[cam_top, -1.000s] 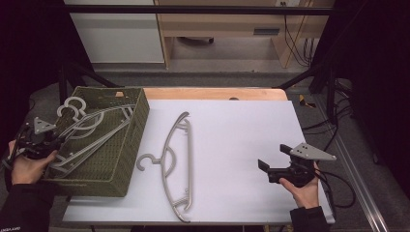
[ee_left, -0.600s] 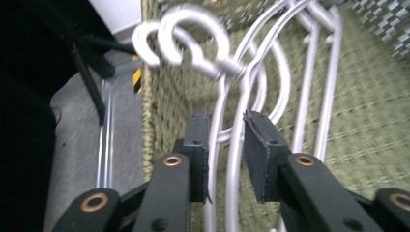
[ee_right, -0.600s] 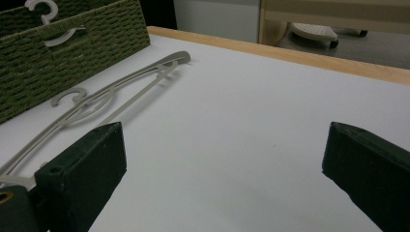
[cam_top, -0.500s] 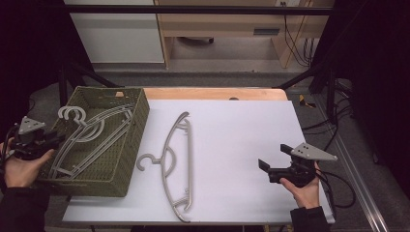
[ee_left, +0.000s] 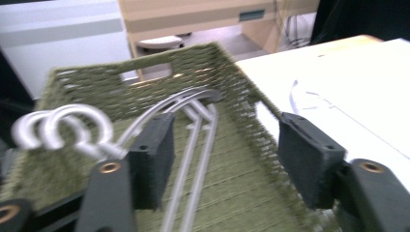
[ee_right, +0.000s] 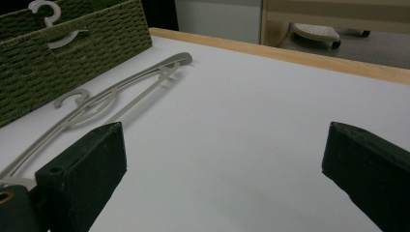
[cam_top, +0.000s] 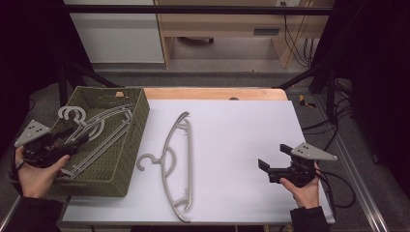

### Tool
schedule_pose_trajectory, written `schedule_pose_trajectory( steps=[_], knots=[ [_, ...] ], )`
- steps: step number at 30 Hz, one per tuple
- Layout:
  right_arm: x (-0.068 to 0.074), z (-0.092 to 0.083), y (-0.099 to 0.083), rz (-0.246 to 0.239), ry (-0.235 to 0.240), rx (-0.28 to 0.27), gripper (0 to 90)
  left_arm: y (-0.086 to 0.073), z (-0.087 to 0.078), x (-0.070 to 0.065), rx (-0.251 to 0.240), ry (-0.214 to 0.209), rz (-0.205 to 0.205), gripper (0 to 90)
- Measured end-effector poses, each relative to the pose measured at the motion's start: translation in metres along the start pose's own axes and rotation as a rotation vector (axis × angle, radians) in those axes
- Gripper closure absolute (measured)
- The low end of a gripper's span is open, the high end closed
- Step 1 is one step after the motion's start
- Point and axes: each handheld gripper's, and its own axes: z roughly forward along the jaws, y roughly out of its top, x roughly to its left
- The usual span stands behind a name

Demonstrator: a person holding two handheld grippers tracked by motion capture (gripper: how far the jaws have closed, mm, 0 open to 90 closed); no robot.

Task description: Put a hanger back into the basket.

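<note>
A green woven basket [cam_top: 138,125] stands at the table's left with grey hangers [cam_top: 104,128] lying in it, their hooks [ee_left: 72,125] at its left rim. Another grey hanger [cam_top: 176,164] lies flat on the white tabletop beside the basket. My left gripper [cam_top: 77,139] hovers at the basket's left edge and points into it. Its jaws have just been opening and stand apart, pressing on nothing, with the hangers [ee_left: 193,145] lower down in the basket. My right gripper [cam_top: 274,156] rests open at the table's right side, aimed left toward the loose hanger [ee_right: 125,94], nothing between its pads.
The tabletop [cam_top: 232,145] is white with a wooden strip [cam_top: 212,93] along its far edge. Cables [cam_top: 338,186] trail off the right side. Black frame bars and wooden furniture stand behind the table.
The hangers have dropped from above the basket's rim down into it. The left jaws have opened off them and the left hand has drawn back a little. The right hand has stayed put.
</note>
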Motion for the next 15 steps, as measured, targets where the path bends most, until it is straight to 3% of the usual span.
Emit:
schedule_pose_trajectory(
  steps=[2,7,15],
  knots=[
    [0.0,0.0,0.0,0.002,0.002,-0.002,2.2,0.001,0.001,-0.01,-0.016,-0.012,-0.002,32.3],
    [-0.001,-0.002,0.001,0.004,0.003,-0.01,2.2,-0.001,0.006,-0.04,-0.082,-0.095,-0.022,24.6],
    [0.0,-0.001,0.001,0.0,0.004,-0.01,2.1,-0.009,0.013,-0.09,-0.082,-0.176,-0.001,18.1]
  ],
)
